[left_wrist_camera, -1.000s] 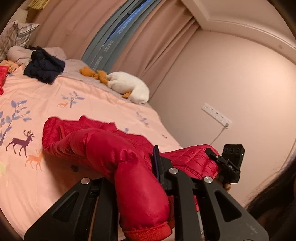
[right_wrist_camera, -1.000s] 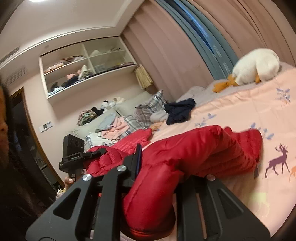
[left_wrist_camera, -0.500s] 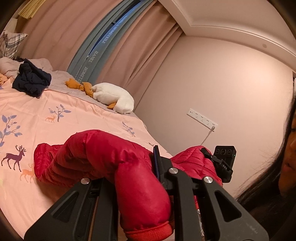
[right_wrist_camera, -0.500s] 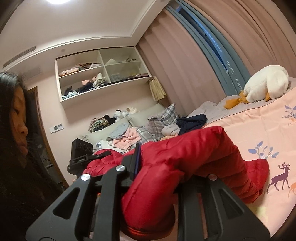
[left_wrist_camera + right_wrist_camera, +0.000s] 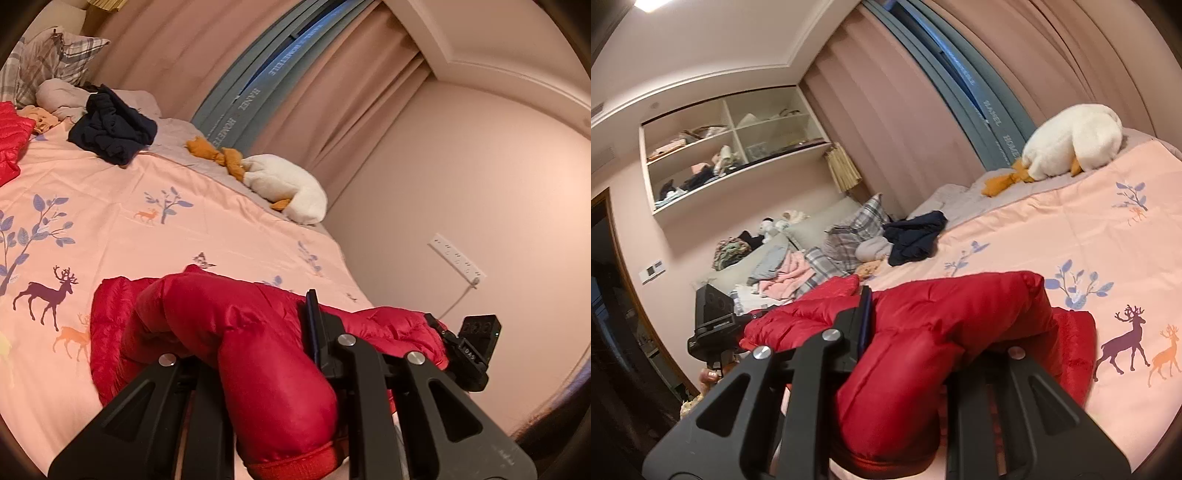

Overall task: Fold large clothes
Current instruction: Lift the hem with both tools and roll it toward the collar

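While both tools grip: the fold is only under way, judged from how things lie.
Left tool [image 5: 266, 369]: clenched on one cuffed sleeve of the red puffer jacket [image 5: 229, 325].
Right tool [image 5: 905, 354]: clenched on the other sleeve.
Jacket: slung between the tools, its body bunched on the bed [image 5: 184, 229] just beyond them.
Done: sleeves gathered.
Left: laying flat, folding the body.
Beyond jacket: navy clothes [image 5: 110, 133], plush goose [image 5: 284, 188].
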Tool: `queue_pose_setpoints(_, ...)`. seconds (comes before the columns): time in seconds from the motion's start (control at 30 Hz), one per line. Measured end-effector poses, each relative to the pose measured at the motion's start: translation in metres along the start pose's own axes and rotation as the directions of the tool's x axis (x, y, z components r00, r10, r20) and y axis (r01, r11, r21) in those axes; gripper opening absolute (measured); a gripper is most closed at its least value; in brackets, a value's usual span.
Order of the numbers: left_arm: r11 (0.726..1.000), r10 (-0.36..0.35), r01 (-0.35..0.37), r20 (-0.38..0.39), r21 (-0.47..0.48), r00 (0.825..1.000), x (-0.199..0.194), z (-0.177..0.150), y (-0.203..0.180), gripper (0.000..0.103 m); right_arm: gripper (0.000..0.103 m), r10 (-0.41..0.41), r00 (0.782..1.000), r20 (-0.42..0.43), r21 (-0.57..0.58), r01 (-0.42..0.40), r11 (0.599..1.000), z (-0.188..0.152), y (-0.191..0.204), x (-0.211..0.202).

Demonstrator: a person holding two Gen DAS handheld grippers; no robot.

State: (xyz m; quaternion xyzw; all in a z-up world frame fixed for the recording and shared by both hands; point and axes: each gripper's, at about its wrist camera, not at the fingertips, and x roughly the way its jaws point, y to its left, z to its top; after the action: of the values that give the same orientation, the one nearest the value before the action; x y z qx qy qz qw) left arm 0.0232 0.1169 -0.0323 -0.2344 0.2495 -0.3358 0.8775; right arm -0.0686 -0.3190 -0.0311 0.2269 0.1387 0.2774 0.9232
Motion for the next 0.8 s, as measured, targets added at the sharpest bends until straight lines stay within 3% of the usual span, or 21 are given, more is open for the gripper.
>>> queue_pose_setpoints(0.3, 0.989, 0.147, -0.147, -0.037, 0.013, 0.988, 0.041, 0.005, 0.019, 0.015, 0.019, -0.114, 0.992, -0.055, 0.032, 0.115, 0.993, -0.002, -0.034, 0.038)
queue_pose_setpoints(0.8, 0.966, 0.235, -0.245, -0.118, -0.084, 0.965, 0.09, 0.0, 0.07, 0.017, 0.018, -0.247, 0.956, -0.156, 0.08, 0.262, 0.962, -0.019, -0.09, 0.094)
